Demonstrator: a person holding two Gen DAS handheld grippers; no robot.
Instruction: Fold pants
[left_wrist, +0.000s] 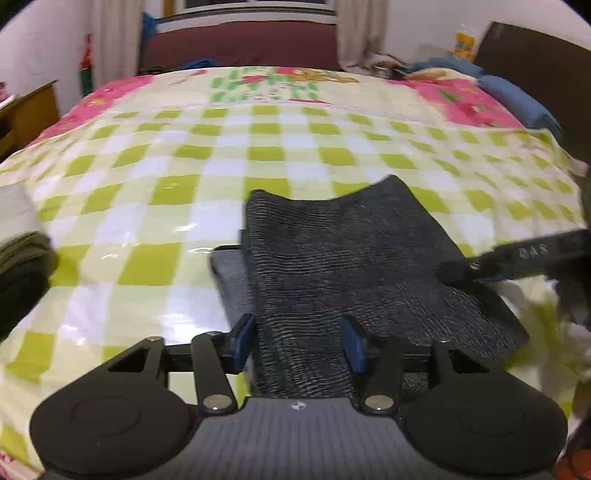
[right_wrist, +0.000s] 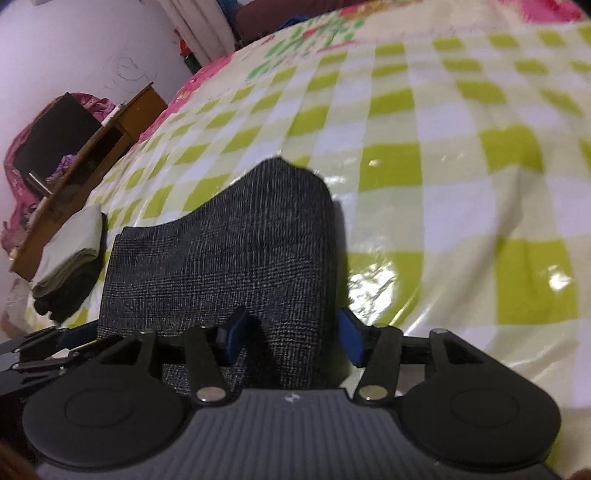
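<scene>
Dark grey checked pants (left_wrist: 354, 258) lie partly folded on the checked bed cover, a lighter grey layer showing under their left edge. My left gripper (left_wrist: 297, 341) has its blue pads set wide apart with the near part of the pants between them. My right gripper (right_wrist: 291, 341) also stands open with the pants (right_wrist: 236, 251) bunched between its pads; the fabric rises in a hump ahead of it. The right gripper's finger (left_wrist: 517, 258) shows at the right of the left wrist view, at the pants' right edge.
The bed has a glossy green-and-white checked cover (left_wrist: 258, 147). A stack of folded clothes (right_wrist: 70, 258) lies at the bed's left edge. A wooden table (right_wrist: 92, 155) stands beyond it. Blue fabric (left_wrist: 517, 99) and a dark headboard are at the far right.
</scene>
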